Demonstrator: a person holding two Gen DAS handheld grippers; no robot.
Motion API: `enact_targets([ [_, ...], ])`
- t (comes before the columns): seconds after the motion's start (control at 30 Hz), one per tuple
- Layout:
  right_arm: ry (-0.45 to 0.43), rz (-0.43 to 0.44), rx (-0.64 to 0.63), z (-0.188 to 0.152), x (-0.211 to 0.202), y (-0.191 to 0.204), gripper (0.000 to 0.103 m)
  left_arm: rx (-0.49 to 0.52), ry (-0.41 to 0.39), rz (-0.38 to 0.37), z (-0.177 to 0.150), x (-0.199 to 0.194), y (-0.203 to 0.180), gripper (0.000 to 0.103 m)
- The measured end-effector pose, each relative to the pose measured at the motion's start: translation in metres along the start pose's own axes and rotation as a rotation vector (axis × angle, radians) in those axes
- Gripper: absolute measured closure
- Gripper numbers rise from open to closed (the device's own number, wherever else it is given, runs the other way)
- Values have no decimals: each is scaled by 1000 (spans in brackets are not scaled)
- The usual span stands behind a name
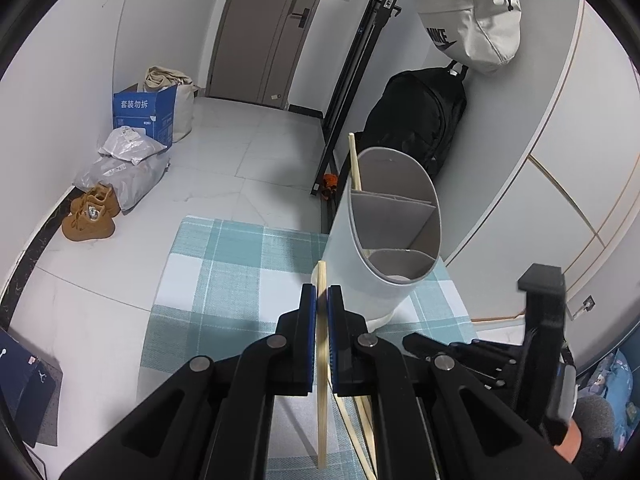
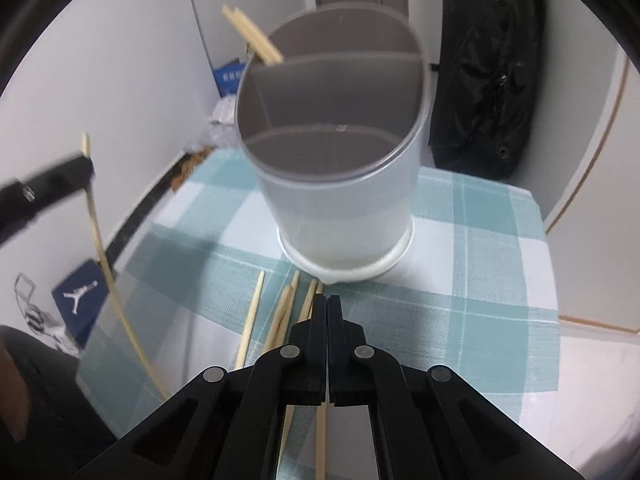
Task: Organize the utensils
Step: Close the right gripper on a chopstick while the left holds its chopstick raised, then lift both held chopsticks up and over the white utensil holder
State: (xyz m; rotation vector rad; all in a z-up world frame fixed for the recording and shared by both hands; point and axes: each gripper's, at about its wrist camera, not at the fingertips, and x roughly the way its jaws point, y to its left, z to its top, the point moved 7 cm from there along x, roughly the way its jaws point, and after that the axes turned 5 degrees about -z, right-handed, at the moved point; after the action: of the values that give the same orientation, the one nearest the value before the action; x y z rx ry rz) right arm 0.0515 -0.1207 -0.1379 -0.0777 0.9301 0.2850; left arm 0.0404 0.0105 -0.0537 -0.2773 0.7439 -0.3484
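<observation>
A white oval utensil holder with grey divided compartments stands on a teal checked cloth. It also shows in the right wrist view. Two chopsticks stand in its far compartment. My left gripper is shut on a wooden chopstick, held above the cloth left of the holder; it shows at the left of the right wrist view. My right gripper is shut, just in front of the holder's base, over several loose chopsticks on the cloth; I cannot tell if it grips one.
A black backpack and a white Nike bag are against the wall behind the holder. A blue box, parcels and brown shoes lie on the floor at left. A black stand rises beside the table.
</observation>
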Motion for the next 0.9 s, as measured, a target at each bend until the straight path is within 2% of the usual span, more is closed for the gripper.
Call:
enact_targets([
  [0.13, 22, 42, 68, 0, -4, -13, 103, 2, 3, 9, -2, -1, -2, 101],
  [0.17, 33, 45, 71, -2, -2, -8, 100, 1, 3, 10, -2, -2, -3, 101],
  [0.27, 96, 111, 69, -12, 5, -1, 100, 5, 11, 11, -3, 0, -5, 101],
  [0.3, 109, 112, 56, -12, 20, 2, 99, 6, 11, 12, -3, 1, -5, 101],
  [0.47, 199, 62, -59, -31, 45, 19, 89, 7, 10, 14, -1, -1, -1, 101],
  [0.5, 216, 43, -84, -34, 51, 21, 89, 4, 8, 14, -1, -1, 0, 101],
  [0.57, 201, -12, -147, -34, 53, 27, 88, -3, 8, 8, 1, -2, 3, 101],
  [0.7, 216, -49, -189, -41, 55, 31, 91, -8, 12, 12, 2, -1, 6, 101],
  [0.73, 225, -53, -192, -45, 54, 30, 97, -10, 14, 11, 3, 0, 7, 101],
  [0.9, 265, -39, -161, -61, 48, 26, 98, -5, 24, 9, 2, 0, 7, 101],
])
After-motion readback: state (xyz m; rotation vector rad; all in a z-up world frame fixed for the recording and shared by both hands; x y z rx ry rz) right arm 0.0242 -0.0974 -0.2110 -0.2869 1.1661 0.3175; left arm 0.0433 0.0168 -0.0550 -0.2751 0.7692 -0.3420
